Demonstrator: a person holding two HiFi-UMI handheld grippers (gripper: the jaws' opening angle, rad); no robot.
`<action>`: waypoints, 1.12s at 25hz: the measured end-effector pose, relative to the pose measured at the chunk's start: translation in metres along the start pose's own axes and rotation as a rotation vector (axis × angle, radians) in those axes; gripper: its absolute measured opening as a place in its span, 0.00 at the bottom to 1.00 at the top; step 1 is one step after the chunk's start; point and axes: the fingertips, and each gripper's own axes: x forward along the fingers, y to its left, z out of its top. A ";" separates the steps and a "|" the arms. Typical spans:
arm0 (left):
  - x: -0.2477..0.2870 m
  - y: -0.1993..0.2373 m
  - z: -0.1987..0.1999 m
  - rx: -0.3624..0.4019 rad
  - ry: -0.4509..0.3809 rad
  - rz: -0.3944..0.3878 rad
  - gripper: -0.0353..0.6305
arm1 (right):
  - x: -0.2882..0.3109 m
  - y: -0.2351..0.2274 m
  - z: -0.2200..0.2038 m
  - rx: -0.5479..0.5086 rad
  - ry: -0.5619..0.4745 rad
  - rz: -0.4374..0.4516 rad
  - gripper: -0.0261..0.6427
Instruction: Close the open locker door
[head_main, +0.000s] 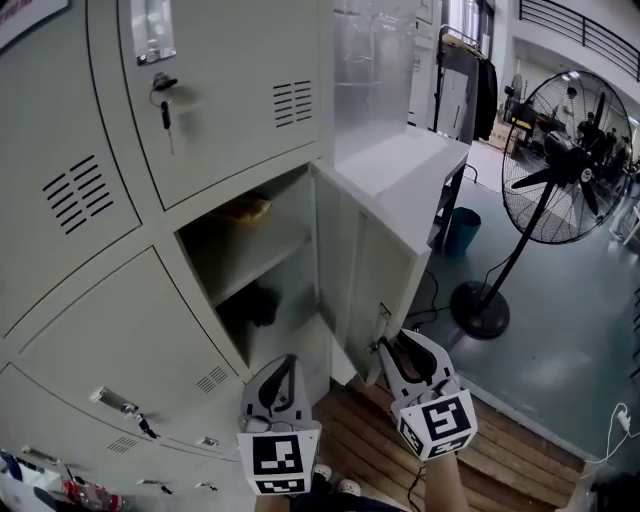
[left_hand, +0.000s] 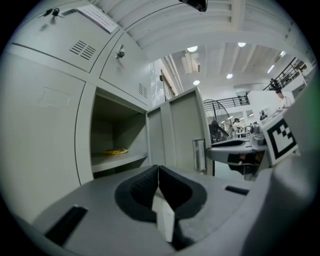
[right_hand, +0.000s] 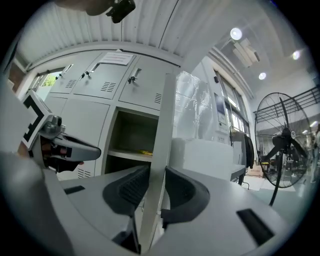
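The grey locker's door (head_main: 370, 270) stands open, swung out toward me, its edge facing the right gripper view (right_hand: 162, 125). My right gripper (head_main: 385, 345) sits at the door's lower free edge by the handle; in its own view the gripper (right_hand: 157, 180) has both pads against the thin door edge. To the left and apart from the door, my left gripper (head_main: 285, 362) points at the lockers, and its own view shows it (left_hand: 158, 172) shut on nothing. Inside the open compartment (head_main: 240, 260) a yellow thing (head_main: 243, 208) lies on the shelf, with a dark thing (head_main: 260, 305) below.
A white cabinet (head_main: 400, 165) stands right behind the open door. A big standing fan (head_main: 570, 160) and a blue bin (head_main: 462, 230) are further right. Keys (head_main: 165, 105) hang in the locker above. I stand on wooden slats (head_main: 500, 450).
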 end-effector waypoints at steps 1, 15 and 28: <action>-0.004 0.002 -0.001 0.004 0.000 0.008 0.06 | 0.000 0.006 0.001 -0.004 -0.002 0.016 0.21; -0.060 0.034 -0.008 -0.032 0.018 0.185 0.06 | 0.006 0.058 0.011 -0.039 -0.030 0.192 0.21; -0.089 0.062 -0.018 -0.025 0.037 0.293 0.06 | 0.023 0.099 0.016 -0.035 -0.038 0.294 0.17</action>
